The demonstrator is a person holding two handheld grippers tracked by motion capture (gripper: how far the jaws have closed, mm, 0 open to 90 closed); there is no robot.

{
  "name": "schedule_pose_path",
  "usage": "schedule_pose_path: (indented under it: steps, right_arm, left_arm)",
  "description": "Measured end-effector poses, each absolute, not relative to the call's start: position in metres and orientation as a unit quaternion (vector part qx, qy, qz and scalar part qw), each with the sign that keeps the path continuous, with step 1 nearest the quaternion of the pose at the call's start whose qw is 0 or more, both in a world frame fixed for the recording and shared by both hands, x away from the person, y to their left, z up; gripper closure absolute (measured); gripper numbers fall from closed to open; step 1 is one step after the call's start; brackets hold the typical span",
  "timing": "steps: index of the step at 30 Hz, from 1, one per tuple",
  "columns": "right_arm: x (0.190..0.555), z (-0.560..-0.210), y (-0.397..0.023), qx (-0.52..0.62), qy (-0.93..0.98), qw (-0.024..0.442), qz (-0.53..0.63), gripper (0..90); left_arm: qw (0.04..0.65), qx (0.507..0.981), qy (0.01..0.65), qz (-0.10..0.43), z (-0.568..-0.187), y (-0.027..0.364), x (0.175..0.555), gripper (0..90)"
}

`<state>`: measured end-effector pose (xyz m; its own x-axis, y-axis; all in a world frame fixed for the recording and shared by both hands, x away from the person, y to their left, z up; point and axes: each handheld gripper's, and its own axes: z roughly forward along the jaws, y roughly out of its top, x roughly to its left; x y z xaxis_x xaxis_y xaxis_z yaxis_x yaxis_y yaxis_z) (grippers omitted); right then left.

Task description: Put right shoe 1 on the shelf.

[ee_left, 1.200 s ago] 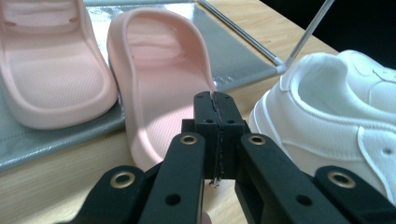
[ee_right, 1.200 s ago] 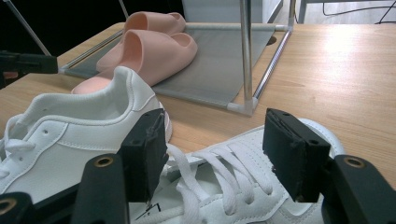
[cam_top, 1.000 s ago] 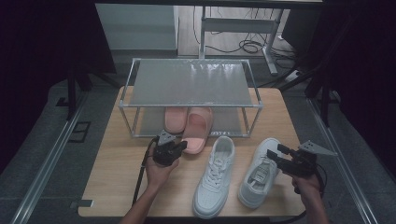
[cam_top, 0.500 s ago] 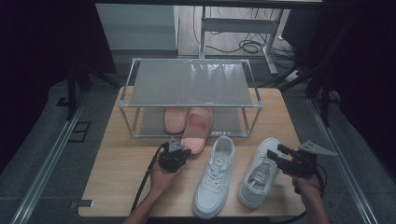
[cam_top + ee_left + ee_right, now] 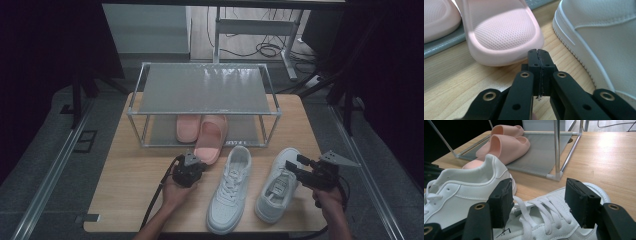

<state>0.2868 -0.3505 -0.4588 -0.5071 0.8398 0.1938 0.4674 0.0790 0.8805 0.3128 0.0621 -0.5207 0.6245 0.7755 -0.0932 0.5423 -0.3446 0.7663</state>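
Note:
Two pink slippers lie on the bottom shelf of a wire rack. The right slipper sticks out over the table; the other slipper lies further in. My left gripper is shut with nothing in it, its tips just short of the protruding slipper's rim. Two white sneakers stand side by side at the front: the left sneaker and the right sneaker. My right gripper is open, its jaws straddling the right sneaker's laces without pressing.
The wooden table has free room at its front left and beside the rack at the right. The rack's top shelf is bare. The rack's metal post stands just beyond the right sneaker.
My left gripper has drawn back from the slipper toward the person, slightly right and lower, still shut. The right gripper and both sneakers have stayed put.

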Motion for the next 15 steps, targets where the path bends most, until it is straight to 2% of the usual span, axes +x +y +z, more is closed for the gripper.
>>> schedule_pose_path:
  steps: [15]
  right_arm:
    - [0.287,-0.459,-0.351,0.460,0.711,0.187,0.499,40.0]
  left_arm:
    - [0.393,0.813,0.406,0.143,-0.523,0.046,0.329,90.0]
